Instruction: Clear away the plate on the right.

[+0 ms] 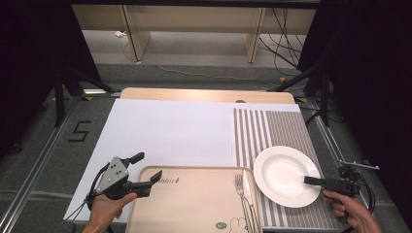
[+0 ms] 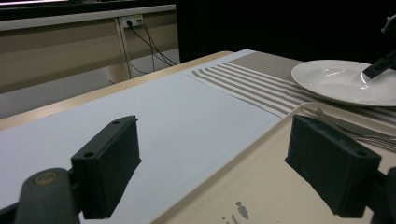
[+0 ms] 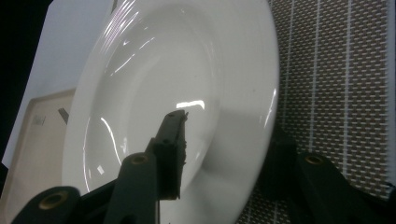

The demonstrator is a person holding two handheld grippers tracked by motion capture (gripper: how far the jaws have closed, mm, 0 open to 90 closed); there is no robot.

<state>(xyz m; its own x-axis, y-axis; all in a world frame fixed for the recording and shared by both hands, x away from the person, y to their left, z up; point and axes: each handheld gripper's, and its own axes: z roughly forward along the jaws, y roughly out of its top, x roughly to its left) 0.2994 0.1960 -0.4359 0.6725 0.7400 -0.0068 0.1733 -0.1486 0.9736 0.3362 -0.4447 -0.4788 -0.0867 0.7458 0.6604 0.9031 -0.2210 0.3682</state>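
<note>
Nearest the person, the left gripper (image 1: pixel 145 174) hovers with its jaws spread wide and empty over the tray's (image 1: pixel 194 204) left corner, the hand level and idle. To the right, the right gripper (image 1: pixel 311 180) reaches in level over the plate (image 1: pixel 284 175), which sits on the striped placemat (image 1: pixel 279 128) beside the tray; its jaws straddle the near rim, not visibly clamped. The step looks like seizing the plate: next, squeeze firmly on the rim, then lift without tipping.

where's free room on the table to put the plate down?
Bare: the white sheet left of the striped placemat, and the tray middle, between the left claw and the fork. Crowded: the mat's near end, under the plate and right claw.
</note>
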